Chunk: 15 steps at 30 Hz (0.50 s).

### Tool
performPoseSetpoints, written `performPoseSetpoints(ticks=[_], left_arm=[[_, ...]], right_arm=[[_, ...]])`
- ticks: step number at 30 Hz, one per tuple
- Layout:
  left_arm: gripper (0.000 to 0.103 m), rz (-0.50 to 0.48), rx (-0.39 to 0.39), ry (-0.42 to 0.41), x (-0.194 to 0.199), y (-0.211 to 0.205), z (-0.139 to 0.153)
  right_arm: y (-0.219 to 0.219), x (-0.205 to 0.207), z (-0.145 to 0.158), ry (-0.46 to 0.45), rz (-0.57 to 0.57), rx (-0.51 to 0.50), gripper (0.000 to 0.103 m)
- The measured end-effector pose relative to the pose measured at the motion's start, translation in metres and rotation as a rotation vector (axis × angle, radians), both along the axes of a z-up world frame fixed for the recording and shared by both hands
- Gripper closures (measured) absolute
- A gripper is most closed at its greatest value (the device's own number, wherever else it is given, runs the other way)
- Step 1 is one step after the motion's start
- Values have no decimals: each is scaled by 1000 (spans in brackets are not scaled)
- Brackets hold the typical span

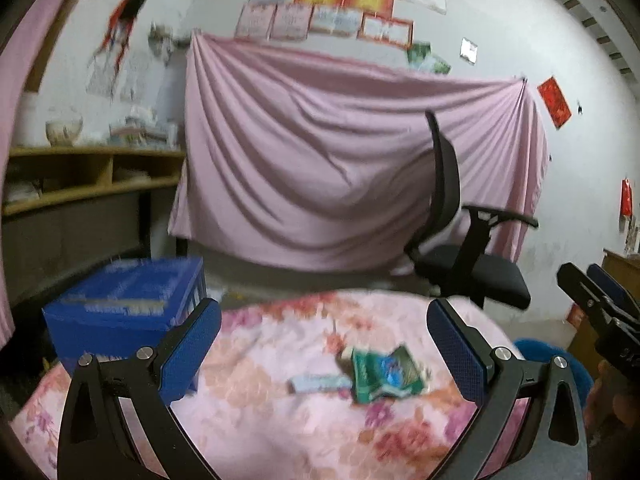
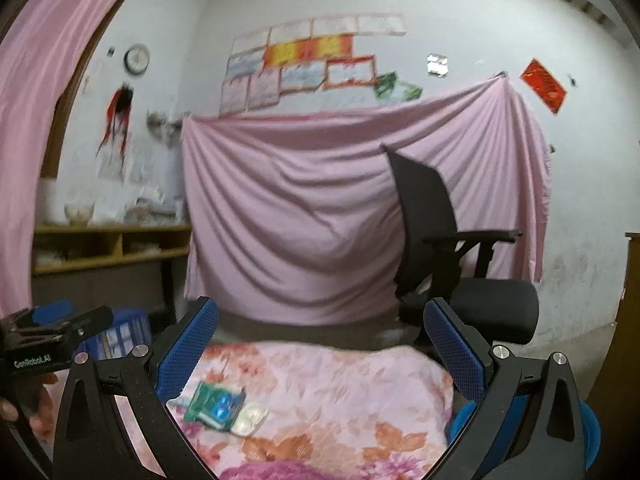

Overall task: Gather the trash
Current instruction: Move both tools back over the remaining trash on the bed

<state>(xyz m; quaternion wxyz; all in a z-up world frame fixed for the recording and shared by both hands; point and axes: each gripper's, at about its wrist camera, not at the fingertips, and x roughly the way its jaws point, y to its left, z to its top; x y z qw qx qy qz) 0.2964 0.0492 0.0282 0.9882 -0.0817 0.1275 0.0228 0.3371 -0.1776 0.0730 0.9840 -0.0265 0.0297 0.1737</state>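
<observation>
Trash lies on the flowered bench cover (image 1: 248,420): a green wrapper (image 1: 386,374) touching a pale packet (image 1: 320,383). My left gripper (image 1: 324,348) and right gripper (image 2: 320,348) both stand wide open, fingers empty. I fear pinching soft cloth together with the thin wrapper, or dragging it.

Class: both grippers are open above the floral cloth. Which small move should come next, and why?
Probably lower the left gripper onto the green wrapper and close. Its jaws stand wide and empty, the wrapper lies loose on the cloth just ahead between them, and the right gripper sits further off.
</observation>
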Motion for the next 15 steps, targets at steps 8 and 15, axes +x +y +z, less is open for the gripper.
performPoseSetpoints(ticks=[8, 15], left_arm=[[2, -26, 46, 189, 31, -5, -28], [6, -58, -24, 340, 64, 9, -46]], right_arm=[[10, 22, -25, 142, -8, -33, 0], [13, 39, -39, 263, -13, -32, 0]])
